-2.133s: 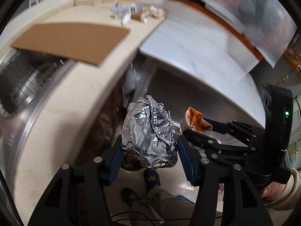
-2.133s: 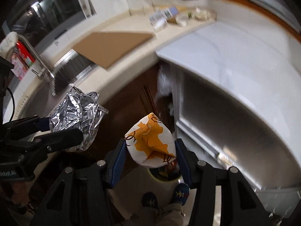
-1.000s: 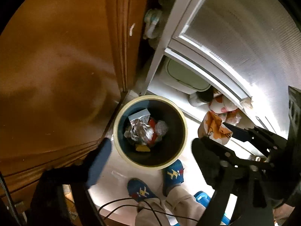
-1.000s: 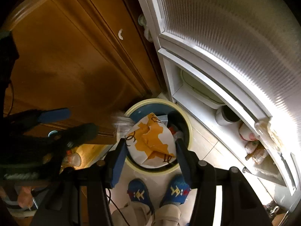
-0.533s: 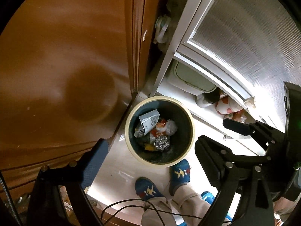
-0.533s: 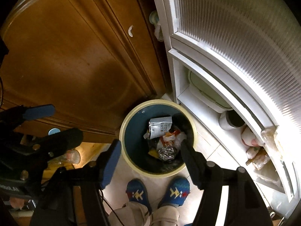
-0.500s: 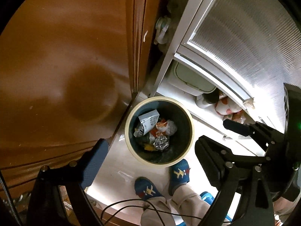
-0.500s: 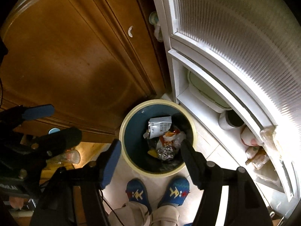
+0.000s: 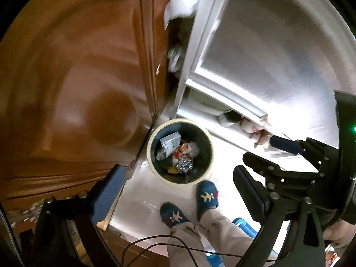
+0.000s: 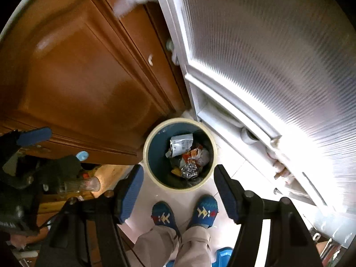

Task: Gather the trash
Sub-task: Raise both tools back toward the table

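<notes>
trash bins (image 10: 149,143): just 1
foil balls (image 10: 189,170) in it: 1
white packets (image 10: 180,147) in it: 1
slippers (image 10: 164,219): 2
tongs (image 10: 177,194): 2 pairs (image 9: 178,194)

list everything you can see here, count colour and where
bin: 1, cream rim, blue inside, on the floor by the cabinet
foil ball: 1, silver, in the bin
silver packet: 1, in the bin
orange wrapper: 1, in the bin
cabinet door: 1, brown wood, left
ribbed door: 1, white, right
slippers: 2, blue, below the bin
left gripper: jaws opening, nothing between them
right gripper: open, empty
</notes>
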Action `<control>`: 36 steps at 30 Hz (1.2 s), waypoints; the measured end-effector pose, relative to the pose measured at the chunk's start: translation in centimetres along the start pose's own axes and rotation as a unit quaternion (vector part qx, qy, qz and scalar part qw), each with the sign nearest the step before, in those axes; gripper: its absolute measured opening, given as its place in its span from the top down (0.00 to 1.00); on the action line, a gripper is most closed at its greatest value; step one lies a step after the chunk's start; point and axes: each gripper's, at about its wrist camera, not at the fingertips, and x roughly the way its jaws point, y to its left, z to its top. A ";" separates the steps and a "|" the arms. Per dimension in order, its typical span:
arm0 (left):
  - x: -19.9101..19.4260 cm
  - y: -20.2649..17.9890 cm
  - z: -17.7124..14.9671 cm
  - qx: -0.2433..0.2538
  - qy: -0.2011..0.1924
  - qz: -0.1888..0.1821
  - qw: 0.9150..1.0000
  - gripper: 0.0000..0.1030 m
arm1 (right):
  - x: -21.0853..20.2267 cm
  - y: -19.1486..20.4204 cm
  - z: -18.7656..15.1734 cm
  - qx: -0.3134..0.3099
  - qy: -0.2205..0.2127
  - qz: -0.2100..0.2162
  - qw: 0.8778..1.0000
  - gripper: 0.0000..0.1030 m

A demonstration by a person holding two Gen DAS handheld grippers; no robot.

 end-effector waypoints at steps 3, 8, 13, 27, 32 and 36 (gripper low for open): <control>-3.6 -0.9 0.2 0.009 -0.014 -0.010 1.000 0.05 | -3.6 0.5 0.4 -0.001 -0.013 -0.004 1.000 0.36; -10.5 -2.1 0.6 0.029 -0.048 -0.028 0.998 0.05 | -9.2 1.2 0.6 -0.002 -0.038 -0.007 0.999 0.36; -16.5 -2.6 1.2 0.050 -0.086 -0.037 0.994 0.05 | -14.5 2.0 0.7 -0.001 -0.067 -0.010 0.998 0.36; -29.8 -2.9 3.5 0.091 -0.218 -0.048 0.971 0.05 | -28.3 6.2 2.8 -0.038 -0.226 -0.056 0.972 0.36; -32.3 -2.7 4.4 0.098 -0.253 -0.045 0.961 0.05 | -31.9 7.6 3.8 -0.044 -0.273 -0.057 0.959 0.36; -34.4 -2.2 5.8 0.095 -0.277 -0.045 0.955 0.05 | -33.8 8.7 4.9 -0.052 -0.297 -0.063 0.951 0.36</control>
